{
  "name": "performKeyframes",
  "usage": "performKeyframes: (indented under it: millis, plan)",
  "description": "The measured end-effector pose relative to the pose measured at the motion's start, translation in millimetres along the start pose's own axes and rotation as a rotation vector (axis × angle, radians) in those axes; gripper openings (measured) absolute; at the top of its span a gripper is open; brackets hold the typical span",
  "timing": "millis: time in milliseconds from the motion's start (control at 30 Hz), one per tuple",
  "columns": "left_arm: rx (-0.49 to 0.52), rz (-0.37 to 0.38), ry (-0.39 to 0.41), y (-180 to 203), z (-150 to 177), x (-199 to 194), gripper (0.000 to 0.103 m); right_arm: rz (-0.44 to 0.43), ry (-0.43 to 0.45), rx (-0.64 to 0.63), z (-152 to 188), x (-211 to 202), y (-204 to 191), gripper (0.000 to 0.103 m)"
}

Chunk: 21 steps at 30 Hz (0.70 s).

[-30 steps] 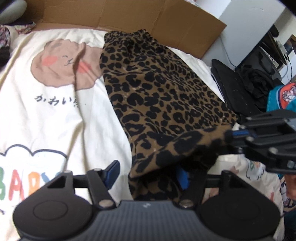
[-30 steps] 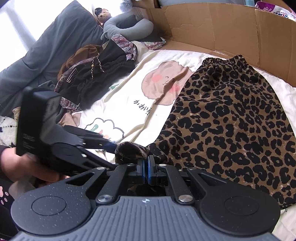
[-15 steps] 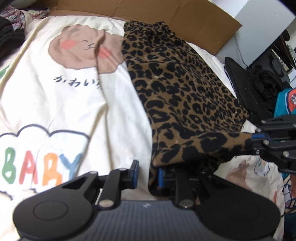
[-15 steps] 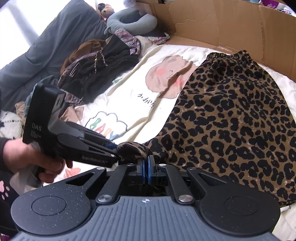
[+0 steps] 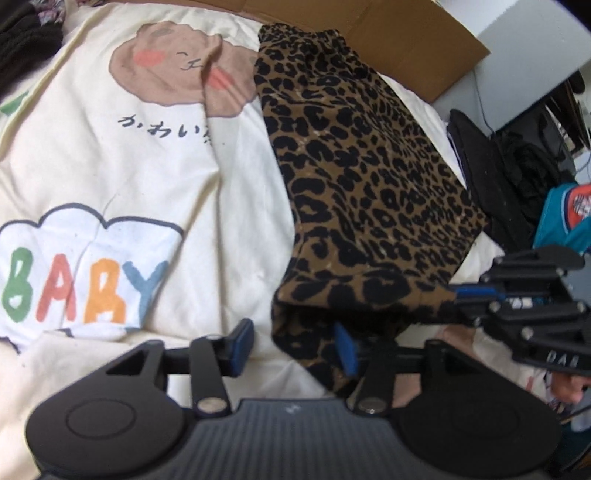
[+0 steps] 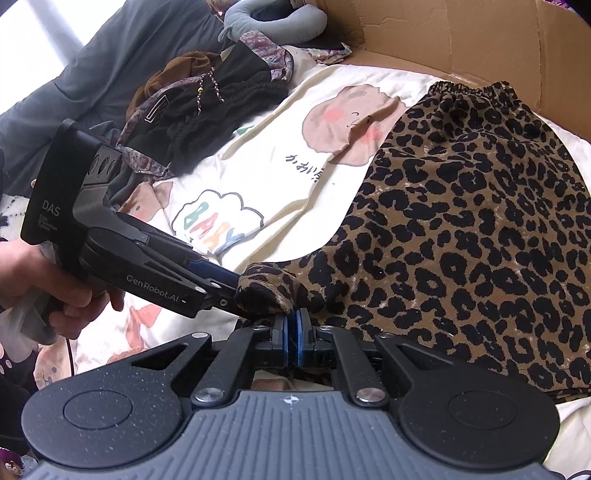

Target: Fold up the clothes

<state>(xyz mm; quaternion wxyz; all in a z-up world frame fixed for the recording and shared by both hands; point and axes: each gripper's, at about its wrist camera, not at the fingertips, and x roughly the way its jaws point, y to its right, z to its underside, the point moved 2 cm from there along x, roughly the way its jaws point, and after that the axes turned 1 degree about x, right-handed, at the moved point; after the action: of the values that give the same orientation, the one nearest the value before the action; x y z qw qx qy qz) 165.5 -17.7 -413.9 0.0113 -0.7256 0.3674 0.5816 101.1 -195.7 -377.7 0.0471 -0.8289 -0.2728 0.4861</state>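
A leopard-print skirt (image 5: 369, 166) lies on a cream blanket (image 5: 129, 166), its elastic waistband at the far end by the cardboard. The near hem is lifted off the blanket. My left gripper (image 5: 293, 347) is open; the hem's corner hangs between its fingers, against the right pad and apart from the left one. My right gripper (image 6: 291, 332) is shut on the hem of the skirt (image 6: 461, 221) and shows in the left wrist view as the right gripper (image 5: 461, 295) pinching the cloth. In the right wrist view the left gripper (image 6: 229, 286) touches the bunched corner.
A cardboard wall (image 6: 461, 37) stands behind the waistband. A pile of dark clothes (image 6: 207, 99) and a grey neck pillow (image 6: 273, 22) sit at the blanket's far left. A black bag (image 5: 476, 155) and a teal garment (image 5: 569, 218) lie off the right edge. A hand (image 6: 44, 280) holds the left gripper.
The left gripper's fingers narrowed around the hem corner half a second ago and now stand wider apart again. The right gripper stays shut on the hem. Both views sit closer to the skirt.
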Motion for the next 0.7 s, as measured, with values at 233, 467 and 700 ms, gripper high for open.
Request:
performKeyframes:
  millis: [233, 467, 700]
  plan:
    - [0.088, -0.028, -0.057, 12, 6, 15, 0.054, -0.010, -0.013, -0.025, 3, 4, -5, 0.003]
    - [0.146, -0.028, -0.094, 16, 13, -3, 0.053, -0.017, -0.066, -0.060, 15, 16, -9, 0.012]
    - [0.147, -0.022, -0.104, 10, 5, -29, 0.053, -0.079, -0.070, -0.044, 21, 4, -15, 0.041]
